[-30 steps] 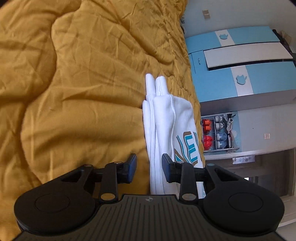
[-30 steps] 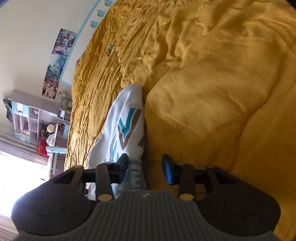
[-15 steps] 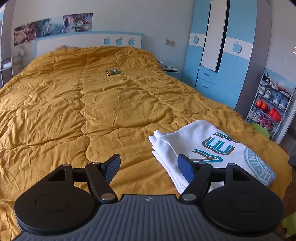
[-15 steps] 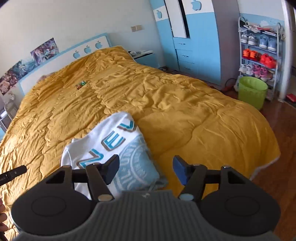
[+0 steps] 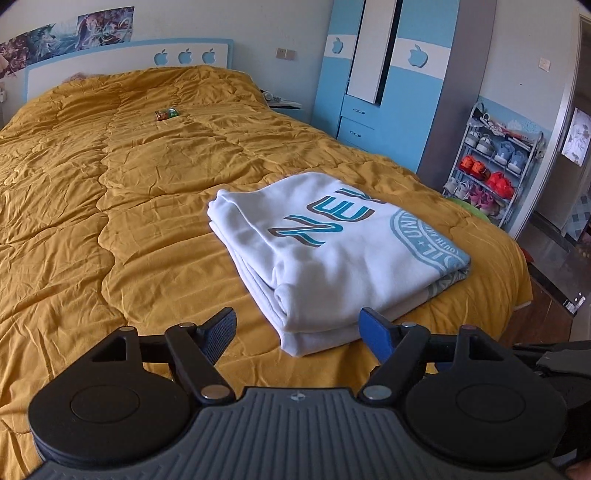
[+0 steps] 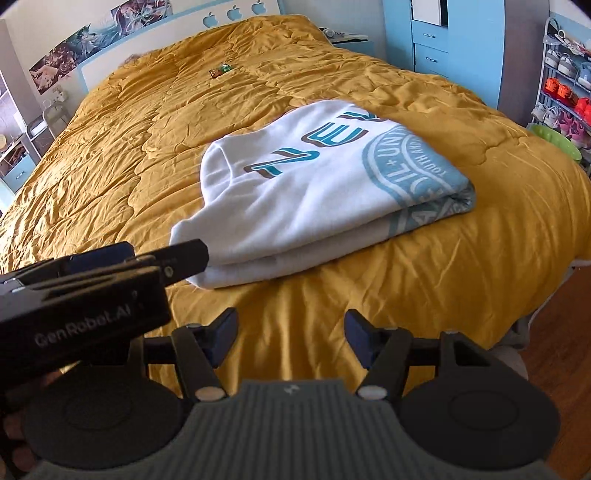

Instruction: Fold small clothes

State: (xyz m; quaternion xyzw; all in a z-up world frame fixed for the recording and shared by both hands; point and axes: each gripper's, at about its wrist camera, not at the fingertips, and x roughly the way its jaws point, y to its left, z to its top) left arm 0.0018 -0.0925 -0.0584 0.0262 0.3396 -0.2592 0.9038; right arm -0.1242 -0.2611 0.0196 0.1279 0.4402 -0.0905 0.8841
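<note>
My left fingers [image 5: 297, 334], just opened wide with nothing between them, hang nearest the folded white shirt [image 5: 332, 247] on the bed [image 5: 110, 221], its long axis running away rightward, while my right fingers [image 6: 290, 338] stand apart, empty, behind it.

A rumpled mustard-yellow quilted bedspread [image 5: 110, 229] is covering the wide bed. A small green-and-red packet [image 5: 167, 114] is lying on it near the white headboard with blue apple cut-outs [image 5: 122, 62]. Colourful anime posters [image 5: 70, 35] are hanging on the wall above. A tall blue-and-white wardrobe with apple emblems [image 5: 388, 85] is standing beside the bed, and a low bedside table [image 5: 284, 101] is sitting between them. A white wire shoe rack [image 5: 491, 166] is holding pale and orange shoes, with a lime-green plastic tub [image 6: 557, 146] sitting on the wooden floor [image 6: 561, 332] by it.
</note>
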